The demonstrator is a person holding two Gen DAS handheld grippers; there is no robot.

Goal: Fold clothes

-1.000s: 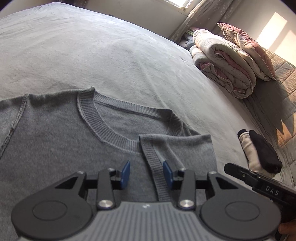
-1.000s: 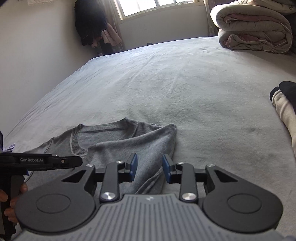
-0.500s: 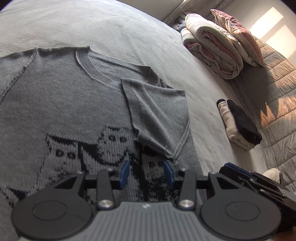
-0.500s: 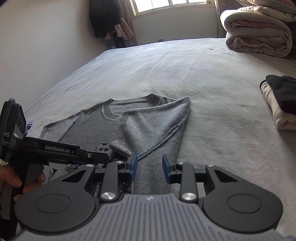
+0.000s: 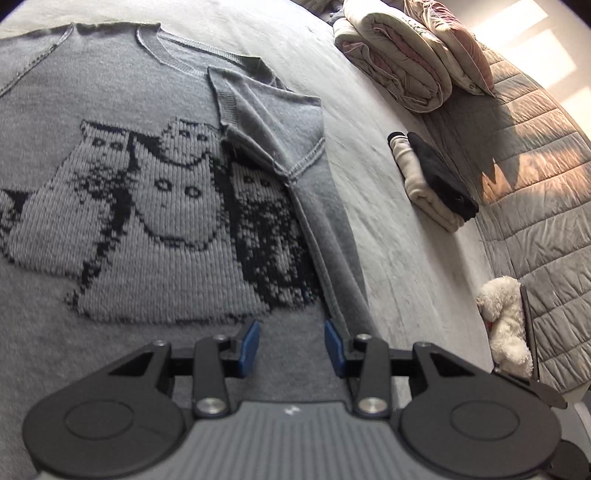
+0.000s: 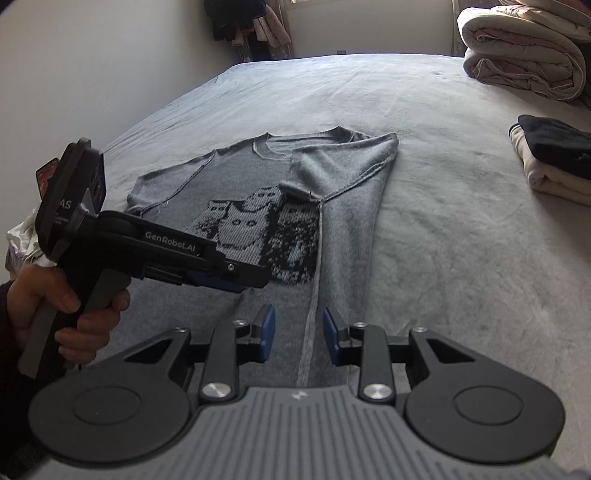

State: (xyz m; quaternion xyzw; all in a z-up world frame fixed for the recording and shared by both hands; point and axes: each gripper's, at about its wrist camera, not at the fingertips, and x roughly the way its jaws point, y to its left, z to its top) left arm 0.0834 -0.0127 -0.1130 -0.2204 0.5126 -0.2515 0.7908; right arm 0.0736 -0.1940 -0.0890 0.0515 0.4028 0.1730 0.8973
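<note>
A grey knitted sweater [image 5: 155,206] with a black cat pattern lies flat on the bed, one sleeve [image 5: 266,122] folded in over the chest. My left gripper [image 5: 291,345] hovers over the sweater's lower part, below the pattern. Its jaws are closing and there is only flat cloth under them, nothing between the pads. In the right wrist view the sweater [image 6: 236,184] stretches away, and the left gripper [image 6: 240,282] is seen side-on in a hand [image 6: 66,306]. My right gripper [image 6: 299,332] stands over the sweater's side seam [image 6: 314,288]. Its jaws are closing too, with nothing gripped.
A rolled quilt [image 5: 399,59] and a pillow [image 5: 454,48] lie at the bed's far end. A folded cream and black clothes pile [image 5: 432,181] sits to the sweater's right. A white plush toy [image 5: 506,317] leans by the quilted grey cover [image 5: 546,229]. Dark clothes [image 6: 236,18] hang at the wall.
Both grippers have drawn back from the collar toward the sweater's lower part, so the cat pattern has come into view. Both pairs of jaws have narrowed slightly.
</note>
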